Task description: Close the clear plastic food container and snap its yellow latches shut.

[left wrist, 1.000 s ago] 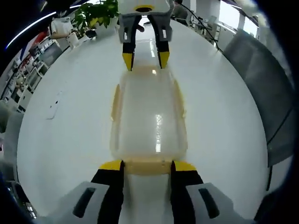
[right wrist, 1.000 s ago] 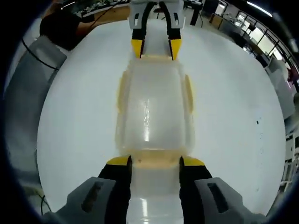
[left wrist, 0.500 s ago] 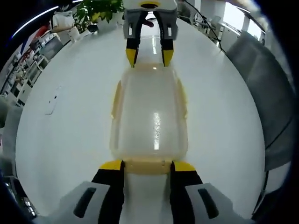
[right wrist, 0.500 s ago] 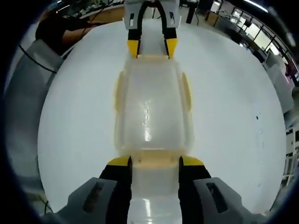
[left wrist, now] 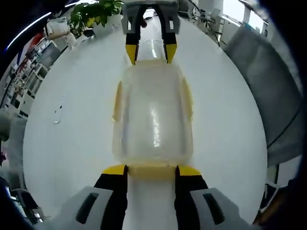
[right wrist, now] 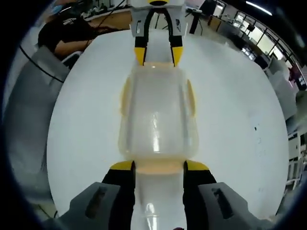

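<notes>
The clear plastic container (left wrist: 152, 115) lies lengthwise on the white table (left wrist: 72, 143), lid on, with yellow latches along both long sides (left wrist: 116, 100). My left gripper (left wrist: 152, 171) is open, its yellow-tipped jaws straddling the yellow end latch (left wrist: 152, 172) at the near short end. At the far short end my right gripper (left wrist: 150, 52) stands the same way. In the right gripper view the container (right wrist: 157, 120) runs away from the open right gripper (right wrist: 159, 166), which straddles its own end latch (right wrist: 159, 167), and the left gripper (right wrist: 157, 55) is at the far end.
A potted plant (left wrist: 96, 14) and shelves stand beyond the table's far left. A grey chair (left wrist: 271, 91) is at the right. A person in dark clothes (right wrist: 72, 33) sits at the table's far edge, beside another grey chair (right wrist: 29, 100).
Both views have tilted and shifted a little. The opposite gripper's tips now sit tighter against the container's far end. The container stays between the two grippers.
</notes>
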Available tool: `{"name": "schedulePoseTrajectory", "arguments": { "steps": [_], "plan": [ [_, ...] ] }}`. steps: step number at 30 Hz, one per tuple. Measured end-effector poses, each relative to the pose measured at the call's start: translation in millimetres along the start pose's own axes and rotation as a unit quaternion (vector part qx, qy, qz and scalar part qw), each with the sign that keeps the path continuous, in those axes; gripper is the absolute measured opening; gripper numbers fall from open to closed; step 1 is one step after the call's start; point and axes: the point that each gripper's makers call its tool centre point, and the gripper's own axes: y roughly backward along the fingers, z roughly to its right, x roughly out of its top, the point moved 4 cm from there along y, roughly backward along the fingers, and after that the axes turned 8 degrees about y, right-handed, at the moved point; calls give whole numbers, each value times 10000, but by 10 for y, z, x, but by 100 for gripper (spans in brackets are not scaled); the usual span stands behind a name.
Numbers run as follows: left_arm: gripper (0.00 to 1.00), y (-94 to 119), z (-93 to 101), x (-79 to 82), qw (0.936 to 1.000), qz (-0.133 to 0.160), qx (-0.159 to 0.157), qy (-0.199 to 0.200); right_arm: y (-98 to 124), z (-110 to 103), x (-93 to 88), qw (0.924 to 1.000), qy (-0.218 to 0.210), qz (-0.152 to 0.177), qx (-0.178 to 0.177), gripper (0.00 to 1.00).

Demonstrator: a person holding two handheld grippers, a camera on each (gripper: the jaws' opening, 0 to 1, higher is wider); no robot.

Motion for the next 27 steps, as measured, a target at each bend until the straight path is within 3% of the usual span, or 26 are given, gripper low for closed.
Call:
{"name": "schedulePoseTrajectory", "arguments": {
  "steps": [8, 14, 20, 27],
  "plan": [
    [32, 386, 93, 278, 9990, 253, 352, 62, 454, 15, 75, 9990, 298, 128, -292, 35],
    [32, 501, 222, 514, 9981, 305, 521, 112, 688, -2, 4, 9979, 503, 189, -372, 35],
    [32, 436, 248, 805, 9977, 355, 534, 227, 909, -31, -271, 9972, 589, 182, -422, 35],
    [32, 193, 267, 1325, 9976, 372, 550, 178, 1081, -21, -737, 9975, 539, 146, -424, 35]
  ]
}}
